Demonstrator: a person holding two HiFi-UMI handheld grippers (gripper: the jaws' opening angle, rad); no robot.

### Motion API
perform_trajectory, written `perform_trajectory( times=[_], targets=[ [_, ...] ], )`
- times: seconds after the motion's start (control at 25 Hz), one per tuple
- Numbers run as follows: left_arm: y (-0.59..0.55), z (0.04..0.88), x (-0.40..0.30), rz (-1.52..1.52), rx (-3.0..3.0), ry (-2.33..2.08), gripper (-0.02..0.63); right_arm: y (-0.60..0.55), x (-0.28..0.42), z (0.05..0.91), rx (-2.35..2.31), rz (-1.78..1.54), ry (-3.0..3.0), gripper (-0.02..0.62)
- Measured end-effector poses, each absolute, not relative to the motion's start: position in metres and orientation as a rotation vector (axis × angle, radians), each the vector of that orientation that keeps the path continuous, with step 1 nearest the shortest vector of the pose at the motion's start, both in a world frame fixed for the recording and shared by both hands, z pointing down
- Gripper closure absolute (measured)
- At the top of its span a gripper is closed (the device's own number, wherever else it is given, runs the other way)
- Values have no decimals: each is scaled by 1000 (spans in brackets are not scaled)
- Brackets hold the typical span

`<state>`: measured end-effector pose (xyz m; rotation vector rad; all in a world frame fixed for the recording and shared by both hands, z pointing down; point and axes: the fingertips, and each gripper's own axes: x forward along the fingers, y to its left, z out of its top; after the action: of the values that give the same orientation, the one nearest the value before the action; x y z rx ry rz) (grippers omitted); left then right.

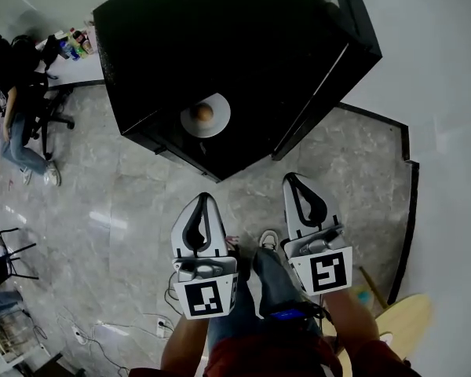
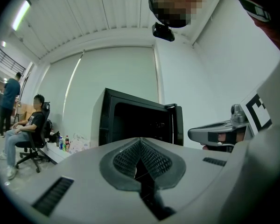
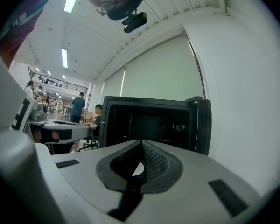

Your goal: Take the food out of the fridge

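Note:
A black fridge (image 1: pixel 235 45) stands in front of me with its door (image 1: pixel 322 93) swung open to the right. Inside it a white plate (image 1: pixel 217 124) carries a round brown piece of food (image 1: pixel 203 113). My left gripper (image 1: pixel 204 199) and right gripper (image 1: pixel 291 177) hover side by side short of the fridge, above the floor. Both are shut, tips together, with nothing held. In the left gripper view the fridge (image 2: pixel 140 120) rises beyond the shut gripper (image 2: pixel 140 141). The right gripper view shows the dark fridge (image 3: pixel 149 120) and its door (image 3: pixel 203 125) past the shut gripper (image 3: pixel 141 143).
A person sits on an office chair (image 1: pixel 16 108) at the left beside a white table with bottles (image 1: pixel 74 42). Cables (image 1: pixel 102 328) lie on the marble floor. A round wooden top (image 1: pixel 404 320) is at lower right, near a white wall (image 1: pixel 455 132).

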<state>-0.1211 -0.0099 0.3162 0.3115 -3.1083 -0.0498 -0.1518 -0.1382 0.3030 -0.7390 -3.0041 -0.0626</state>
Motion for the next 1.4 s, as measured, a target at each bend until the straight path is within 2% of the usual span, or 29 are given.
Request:
perform_trajectory(
  times=[1.4],
  targets=[
    [-27, 494, -181, 8, 240, -3136, 594, -156, -202, 488, -662, -110, -3046, 571]
  ],
)
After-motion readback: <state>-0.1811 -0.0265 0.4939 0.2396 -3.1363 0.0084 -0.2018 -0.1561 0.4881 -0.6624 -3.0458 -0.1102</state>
